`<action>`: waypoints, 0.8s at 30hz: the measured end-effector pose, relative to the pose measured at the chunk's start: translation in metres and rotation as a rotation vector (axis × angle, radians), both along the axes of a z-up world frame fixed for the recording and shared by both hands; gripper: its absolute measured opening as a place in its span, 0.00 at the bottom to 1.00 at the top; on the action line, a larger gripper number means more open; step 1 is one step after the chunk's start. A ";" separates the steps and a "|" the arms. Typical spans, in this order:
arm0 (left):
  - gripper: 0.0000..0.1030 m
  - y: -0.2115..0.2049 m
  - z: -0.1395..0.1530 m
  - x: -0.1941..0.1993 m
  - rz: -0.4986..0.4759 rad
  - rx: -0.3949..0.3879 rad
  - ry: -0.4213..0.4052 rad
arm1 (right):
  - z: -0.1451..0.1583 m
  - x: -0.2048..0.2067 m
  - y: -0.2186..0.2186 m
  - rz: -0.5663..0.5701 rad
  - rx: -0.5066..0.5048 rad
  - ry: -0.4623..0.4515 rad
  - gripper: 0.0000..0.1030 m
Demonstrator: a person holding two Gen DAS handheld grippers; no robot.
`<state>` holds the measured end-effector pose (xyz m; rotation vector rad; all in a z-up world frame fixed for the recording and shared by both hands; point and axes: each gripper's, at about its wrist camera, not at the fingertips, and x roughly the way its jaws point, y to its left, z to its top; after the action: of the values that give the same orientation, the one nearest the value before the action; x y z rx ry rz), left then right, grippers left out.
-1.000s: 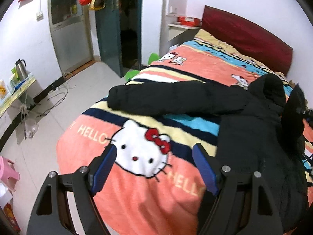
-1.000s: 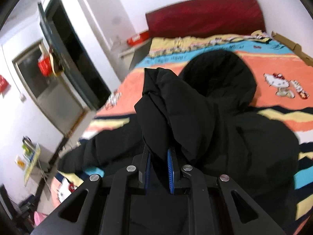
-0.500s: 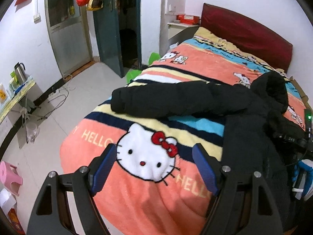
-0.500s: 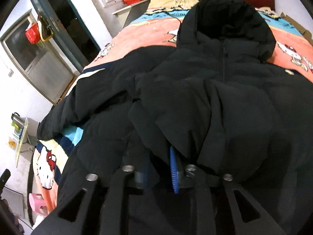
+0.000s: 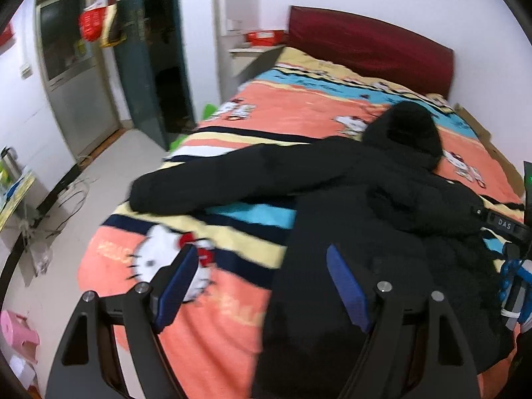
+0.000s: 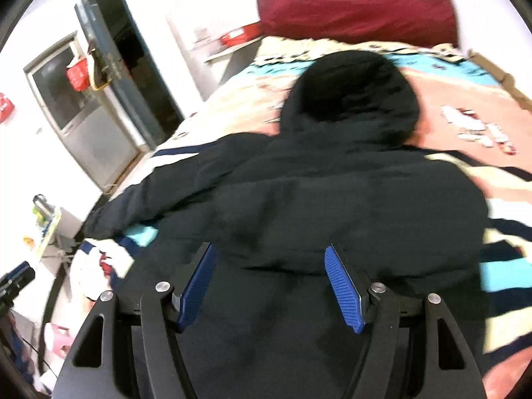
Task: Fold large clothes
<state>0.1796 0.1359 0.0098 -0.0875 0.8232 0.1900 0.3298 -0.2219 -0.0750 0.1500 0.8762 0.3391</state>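
A black hooded jacket (image 5: 382,219) lies flat on the bed, hood toward the red headboard. Its left sleeve (image 5: 232,176) stretches out to the left across the blanket. The right sleeve lies folded over the body. My left gripper (image 5: 262,279) is open and empty above the jacket's lower left edge and the blanket. My right gripper (image 6: 269,282) is open and empty just above the jacket's body (image 6: 332,206). The right gripper also shows at the right edge of the left wrist view (image 5: 513,276).
The bed carries an orange striped cartoon blanket (image 5: 292,113) and a dark red headboard (image 5: 369,46). A bare tiled floor (image 5: 96,186) lies left of the bed, with a side table (image 5: 13,196), a pink stool (image 5: 16,332) and a dark green door (image 5: 149,66).
My right gripper has let go of the right sleeve, which now lies folded over the jacket, and has opened. My left gripper has moved right, toward the jacket.
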 end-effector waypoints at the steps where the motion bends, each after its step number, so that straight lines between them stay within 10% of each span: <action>1: 0.76 -0.013 0.000 0.008 -0.018 -0.011 0.006 | 0.002 -0.001 -0.019 -0.028 -0.027 -0.008 0.66; 11: 0.76 -0.168 -0.023 0.140 -0.155 -0.019 0.030 | 0.012 0.026 -0.140 -0.178 -0.085 -0.073 0.66; 24: 0.77 -0.231 -0.135 0.238 -0.184 -0.014 0.204 | -0.073 0.083 -0.122 -0.105 -0.097 0.041 0.66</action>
<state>0.4178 -0.0952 -0.1249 -0.0047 1.0307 0.0190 0.4130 -0.3437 -0.1479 0.1127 0.9200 0.1957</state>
